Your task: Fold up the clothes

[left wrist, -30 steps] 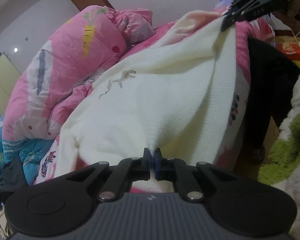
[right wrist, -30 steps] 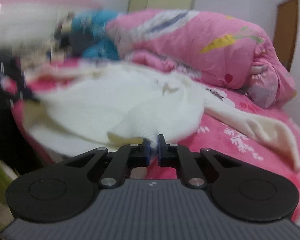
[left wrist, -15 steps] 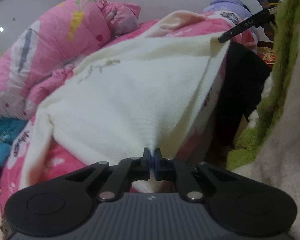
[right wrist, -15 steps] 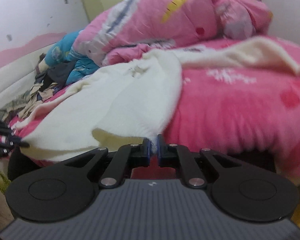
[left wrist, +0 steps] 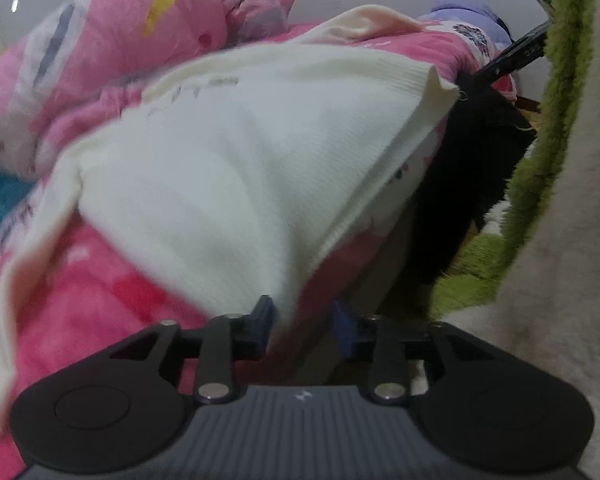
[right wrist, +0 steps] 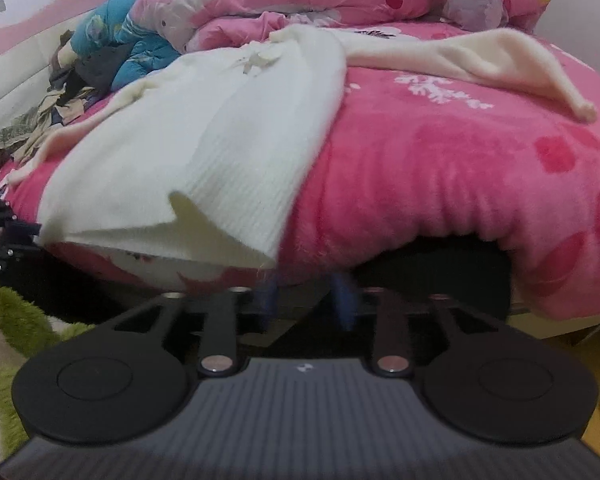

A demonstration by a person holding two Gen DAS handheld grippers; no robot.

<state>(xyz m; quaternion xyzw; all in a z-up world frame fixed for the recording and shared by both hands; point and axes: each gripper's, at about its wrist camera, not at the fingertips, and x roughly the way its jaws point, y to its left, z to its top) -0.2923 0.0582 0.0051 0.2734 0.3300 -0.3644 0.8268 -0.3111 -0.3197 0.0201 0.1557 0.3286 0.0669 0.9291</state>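
A cream knitted sweater (left wrist: 236, 168) lies spread on the pink bed (left wrist: 100, 300), its hem hanging at the bed's front edge. In the right wrist view the sweater (right wrist: 220, 128) covers the left half of the bed (right wrist: 460, 184), with one sleeve (right wrist: 500, 56) stretched to the right. My left gripper (left wrist: 304, 320) is open, a hem corner just above its left finger. My right gripper (right wrist: 306, 296) is open below the other hem corner, not touching it.
A bunched pink quilt (left wrist: 100, 52) and blue clothes (right wrist: 128, 44) lie at the back of the bed. A green shaggy rug (right wrist: 16, 312) covers the floor. A black garment (left wrist: 472, 168) hangs at the bed's side.
Both grippers have opened and let go of the sweater's hem corners. The hem has dropped onto the bed's front edge and both grippers have pulled back slightly.
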